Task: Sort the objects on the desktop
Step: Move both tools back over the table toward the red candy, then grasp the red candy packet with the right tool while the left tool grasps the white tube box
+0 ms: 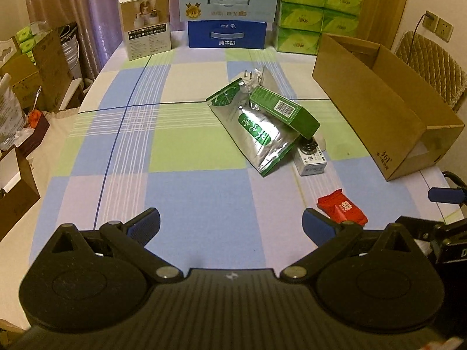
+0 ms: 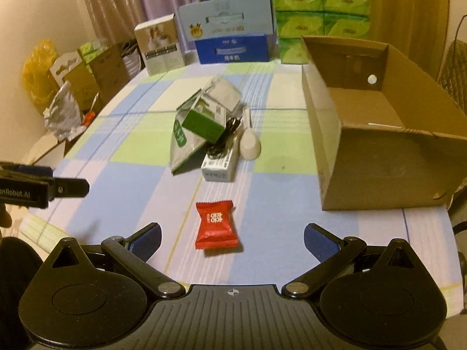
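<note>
Nearest the lens, the left gripper (image 1: 230, 224) is held low over the checked tablecloth (image 1: 181, 134), level and pointing toward the far end, its blue-padded jaws spread wide with nothing between them. The right gripper (image 2: 232, 237) is held likewise, jaws wide and empty, with the red candy packet (image 2: 216, 224) lying flat on the cloth between and just ahead of its fingertips; the packet's white print is not legible.

From left to right beyond: a silver-and-green foil pouch (image 1: 256, 134) with a green carton (image 1: 287, 110) bearing a barcode resting on it; a small white box (image 2: 219, 165) under a coiled black cable (image 2: 224, 137); a pale spoon (image 2: 249, 144) just beside these; and an open cardboard box (image 2: 376, 134), well apart at the right edge. The blue carton (image 1: 226, 35) at the far end reads "纯牛奶".
</note>
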A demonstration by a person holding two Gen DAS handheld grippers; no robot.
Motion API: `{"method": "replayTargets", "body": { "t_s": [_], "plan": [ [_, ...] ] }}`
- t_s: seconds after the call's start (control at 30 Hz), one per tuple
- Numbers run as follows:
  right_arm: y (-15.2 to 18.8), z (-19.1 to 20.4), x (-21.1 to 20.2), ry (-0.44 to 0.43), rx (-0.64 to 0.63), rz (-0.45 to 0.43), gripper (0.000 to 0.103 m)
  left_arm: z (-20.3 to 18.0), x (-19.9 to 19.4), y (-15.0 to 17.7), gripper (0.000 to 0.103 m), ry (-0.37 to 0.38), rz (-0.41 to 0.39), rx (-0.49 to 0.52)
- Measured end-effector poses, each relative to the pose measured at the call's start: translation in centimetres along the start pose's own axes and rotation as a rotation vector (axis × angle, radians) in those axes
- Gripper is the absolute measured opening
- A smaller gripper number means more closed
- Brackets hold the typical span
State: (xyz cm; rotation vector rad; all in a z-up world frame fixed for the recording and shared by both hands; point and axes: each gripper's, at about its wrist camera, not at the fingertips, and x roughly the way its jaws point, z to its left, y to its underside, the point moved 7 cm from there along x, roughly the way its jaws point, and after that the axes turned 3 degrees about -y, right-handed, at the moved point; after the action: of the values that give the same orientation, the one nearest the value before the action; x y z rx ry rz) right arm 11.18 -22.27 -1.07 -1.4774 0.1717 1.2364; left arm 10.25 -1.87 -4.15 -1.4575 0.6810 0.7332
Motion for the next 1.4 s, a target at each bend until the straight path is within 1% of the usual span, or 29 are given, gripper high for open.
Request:
{"method": "replayTargets", "body": {
  "t_s": [0.33,0.53,0.7,0.83,1.03,1.1,1.17,1.3,1.33,1.4],
  "plan": [
    [0.6,0.8,4.1,-0.013,-0.046,0.048,0.100,0.3,2.4,0.1,0.102,0.000,0.036,0.001],
    [0.6,1.0,6.2,-0.022,-0.070,0.068,0.086,0.3,3.9,0.1,0.102,-0.001,0.052,0.007],
    [0.9,1.0,7.7,-0.017,-0.090,0.079,0.075,0.2,4.8,-0.1,0.102,0.012,0.059,0.005],
    [1.3,0.9,8.6,-0.008,-0.101,0.081,0.062,0.1,5.4,-0.1,0.102,0.019,0.063,0.008],
    [1.5,0.9,8.8,-0.012,-0.114,0.056,0.055,-0.3,6.3,0.2,0.102,0.044,0.073,0.008],
    [1.5,1.0,8.9,-0.007,-0.128,0.054,0.052,-0.5,6.4,0.2,0.102,0.056,0.075,0.002],
    [1.5,1.1,8.9,-0.002,-0.139,0.055,0.044,-0.7,6.6,0.3,0.102,0.061,0.075,0.003],
    [1.5,1.0,8.8,-0.004,-0.143,0.060,0.038,-1.1,6.8,0.2,0.102,0.069,0.077,0.009],
    [1.5,1.0,8.7,-0.002,-0.143,0.059,0.035,-1.2,6.8,0.2,0.101,0.072,0.076,0.011],
    [1.5,0.8,8.5,0.002,-0.131,0.049,0.032,-1.5,6.8,0.2,0.101,0.079,0.073,0.016]
  ]
}}
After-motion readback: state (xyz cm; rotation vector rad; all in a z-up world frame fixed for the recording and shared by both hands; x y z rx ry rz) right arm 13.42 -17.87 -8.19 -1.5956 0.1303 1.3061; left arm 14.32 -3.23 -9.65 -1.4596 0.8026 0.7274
